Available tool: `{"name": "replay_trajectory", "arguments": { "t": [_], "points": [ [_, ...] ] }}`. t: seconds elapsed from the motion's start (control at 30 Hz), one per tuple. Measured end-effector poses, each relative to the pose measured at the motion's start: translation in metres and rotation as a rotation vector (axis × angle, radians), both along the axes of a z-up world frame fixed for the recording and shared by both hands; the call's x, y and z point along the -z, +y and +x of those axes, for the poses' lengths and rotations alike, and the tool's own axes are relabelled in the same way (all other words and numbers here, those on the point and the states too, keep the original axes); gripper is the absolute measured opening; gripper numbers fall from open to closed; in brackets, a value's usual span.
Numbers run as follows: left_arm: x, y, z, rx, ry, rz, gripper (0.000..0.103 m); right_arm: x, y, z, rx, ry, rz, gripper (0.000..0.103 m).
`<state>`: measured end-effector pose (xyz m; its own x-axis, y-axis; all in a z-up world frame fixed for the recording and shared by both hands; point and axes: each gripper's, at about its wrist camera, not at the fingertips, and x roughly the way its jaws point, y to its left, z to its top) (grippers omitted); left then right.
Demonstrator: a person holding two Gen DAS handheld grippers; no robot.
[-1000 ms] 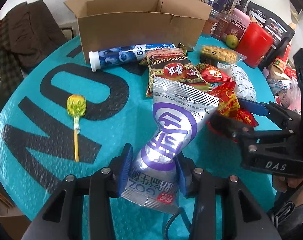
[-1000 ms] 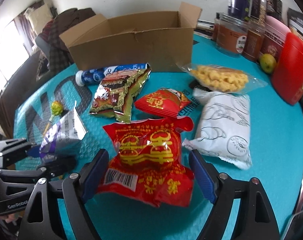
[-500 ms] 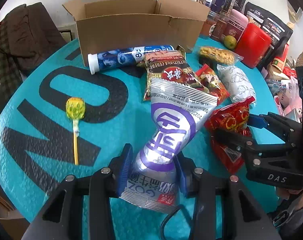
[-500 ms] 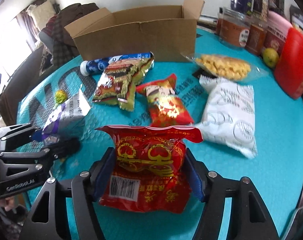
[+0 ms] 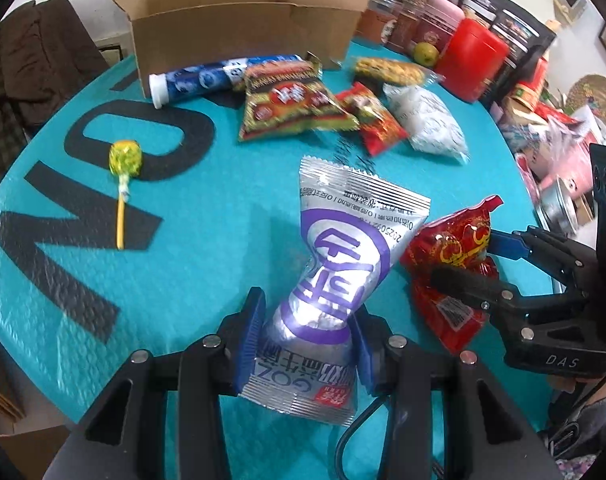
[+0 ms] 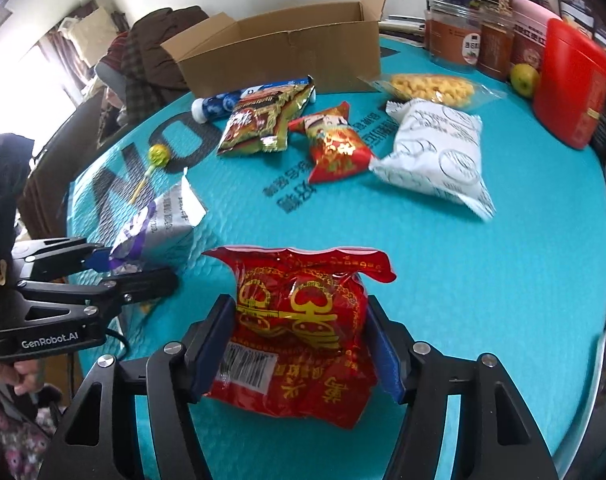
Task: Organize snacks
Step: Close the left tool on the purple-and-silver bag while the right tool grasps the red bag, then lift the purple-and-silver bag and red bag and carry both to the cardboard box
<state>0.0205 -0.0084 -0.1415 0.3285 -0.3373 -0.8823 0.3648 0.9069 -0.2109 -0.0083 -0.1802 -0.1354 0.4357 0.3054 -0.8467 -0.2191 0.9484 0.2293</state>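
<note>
My left gripper (image 5: 306, 334) is shut on a silver and purple snack packet (image 5: 339, 264) and holds it above the teal table; the packet also shows in the right wrist view (image 6: 159, 220). My right gripper (image 6: 303, 344) is shut on a red snack bag (image 6: 303, 320), also lifted; the bag shows in the left wrist view (image 5: 451, 256). An open cardboard box (image 5: 243, 20) stands at the table's far side. On the table lie a blue tube (image 5: 219, 76), a brown-green bag (image 5: 291, 100), a small red packet (image 6: 335, 144), a white bag (image 6: 439, 148), a clear bag of yellow puffs (image 6: 431, 86) and a lollipop (image 5: 123, 160).
Jars (image 6: 455, 36), a red canister (image 6: 571, 80) and a green fruit (image 6: 523, 76) stand at the far right of the teal table (image 6: 483, 280). Clothes (image 6: 151, 52) lie on a chair beyond the left edge.
My right gripper closed on the red bag and lifted it off the table toward me. My left gripper also drew back a little with the silver packet still held.
</note>
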Motion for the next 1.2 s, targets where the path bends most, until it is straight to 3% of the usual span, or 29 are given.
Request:
{"name": "replay_trajectory", "arguments": {
  "t": [0.3,0.43,0.67,0.87,0.9,0.93,1.0,1.2],
  "points": [
    [0.000,-0.012,-0.009,0.031,-0.008,0.028,0.040,0.002,-0.005,-0.017,0.006,0.003,-0.003,0.063],
    [0.001,-0.014,-0.006,0.022,-0.033,0.039,0.040,0.003,-0.006,-0.009,0.045,0.008,0.014,0.080],
    [0.004,-0.018,0.005,-0.003,-0.067,0.036,0.047,0.007,0.004,0.006,0.045,-0.013,-0.048,0.086],
    [0.005,-0.018,0.010,-0.010,-0.102,0.035,0.046,0.010,0.008,0.005,0.032,-0.048,-0.104,0.085],
    [0.005,-0.018,0.011,-0.016,-0.108,0.039,0.039,0.010,0.008,0.004,0.026,-0.057,-0.110,0.083],
    [0.005,-0.017,0.012,-0.022,-0.110,0.041,0.037,0.010,0.010,0.004,0.020,-0.065,-0.113,0.071],
    [0.004,-0.013,0.015,-0.036,-0.096,0.013,0.035,0.009,0.012,0.004,0.016,-0.069,-0.124,0.071],
    [0.002,-0.002,0.018,-0.063,-0.064,-0.038,0.031,0.007,0.001,0.007,0.036,-0.048,-0.037,0.066]
  ]
}}
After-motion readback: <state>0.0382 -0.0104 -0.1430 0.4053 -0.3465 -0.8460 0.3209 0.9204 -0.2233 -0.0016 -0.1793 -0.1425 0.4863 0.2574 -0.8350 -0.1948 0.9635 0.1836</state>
